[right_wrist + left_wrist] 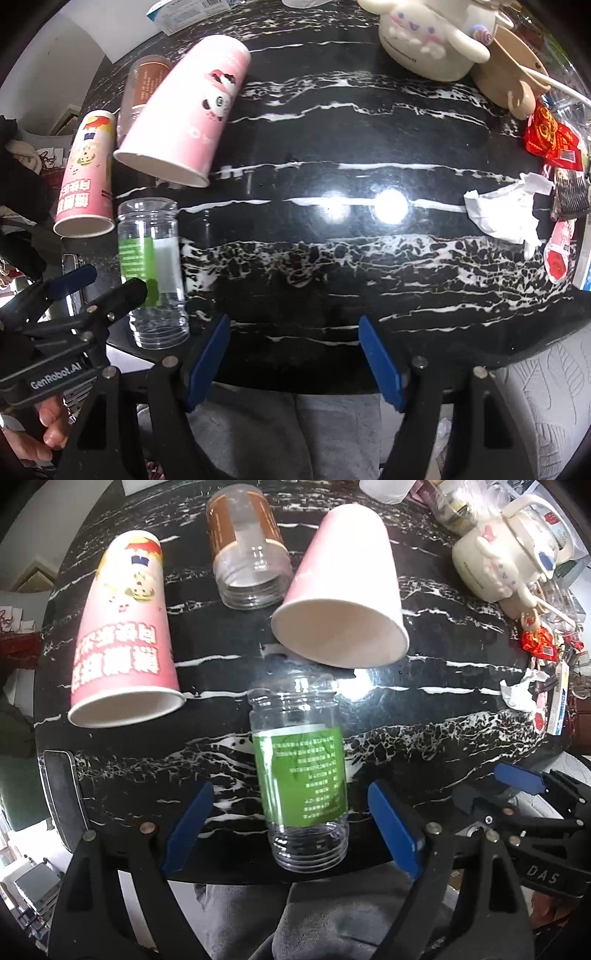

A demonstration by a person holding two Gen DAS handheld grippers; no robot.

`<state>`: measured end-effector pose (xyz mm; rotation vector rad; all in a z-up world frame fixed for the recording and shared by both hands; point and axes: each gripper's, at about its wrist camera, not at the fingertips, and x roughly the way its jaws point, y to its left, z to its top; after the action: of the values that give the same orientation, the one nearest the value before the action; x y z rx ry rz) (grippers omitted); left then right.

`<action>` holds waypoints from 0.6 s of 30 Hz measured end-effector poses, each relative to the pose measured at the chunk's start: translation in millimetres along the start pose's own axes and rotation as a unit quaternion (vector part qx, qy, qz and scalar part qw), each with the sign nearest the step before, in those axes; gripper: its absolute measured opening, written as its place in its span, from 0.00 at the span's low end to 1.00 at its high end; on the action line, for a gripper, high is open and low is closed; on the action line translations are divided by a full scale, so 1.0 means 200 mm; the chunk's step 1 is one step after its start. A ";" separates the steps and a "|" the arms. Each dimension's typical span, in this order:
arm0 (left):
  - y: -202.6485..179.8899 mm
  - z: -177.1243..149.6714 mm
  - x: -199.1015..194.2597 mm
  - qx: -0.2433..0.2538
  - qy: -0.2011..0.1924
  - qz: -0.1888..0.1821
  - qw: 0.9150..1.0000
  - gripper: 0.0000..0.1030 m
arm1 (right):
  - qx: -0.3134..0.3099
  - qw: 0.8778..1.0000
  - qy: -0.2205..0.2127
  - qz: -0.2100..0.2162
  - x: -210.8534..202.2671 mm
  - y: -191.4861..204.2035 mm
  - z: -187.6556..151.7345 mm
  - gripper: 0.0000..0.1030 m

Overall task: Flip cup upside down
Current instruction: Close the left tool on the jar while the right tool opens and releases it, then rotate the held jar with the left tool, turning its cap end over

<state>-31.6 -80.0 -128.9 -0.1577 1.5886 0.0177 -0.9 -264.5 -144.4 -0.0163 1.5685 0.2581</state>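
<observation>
Four containers stand mouth-down on the black marble table (461,709) ahead of the left gripper (291,827), whose blue fingers (188,827) are spread wide and grip nothing. Far to its front left stands a printed pink cup (125,635), rim on the tabletop. Straight ahead and farthest off is a brown-labelled clear jar (247,554), and just right of that a plain pink cup (347,587), tilted, with its rim partly lifted off the surface. Nearest of all, directly between the spread fingers but touching neither, is a green-labelled clear jar (301,775), its threaded mouth resting on the table. Further right, beyond the gripper's right finger, a cream cartoon kettle (495,561) sits among clutter, with crumpled white paper (517,694) nearer the edge. The right gripper (295,358) is likewise wide apart and empty, hovering over bare marble, with all four containers well off to its left.
</observation>
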 end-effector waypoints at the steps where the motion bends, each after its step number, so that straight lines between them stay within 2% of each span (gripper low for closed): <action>1: 0.00 0.00 0.01 -0.002 -0.001 0.000 1.000 0.83 | -0.001 1.000 0.001 0.000 0.01 -0.01 0.00 0.70; 8: 0.02 0.07 0.05 -0.025 0.000 -0.002 1.000 0.83 | -0.003 1.000 0.008 0.003 0.04 -0.07 0.01 0.70; 14: 0.01 0.17 0.06 -0.018 -0.009 0.002 1.000 0.82 | -0.004 1.000 0.013 0.002 0.06 -0.09 0.03 0.70; 18: 0.01 0.23 0.08 -0.022 0.000 0.004 1.000 0.82 | -0.002 1.000 0.016 0.001 0.07 -0.11 0.04 0.70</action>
<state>13.0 -73.9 -146.9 -0.1856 1.5902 0.0592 10.4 -283.4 -161.2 -0.0214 1.6003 0.2636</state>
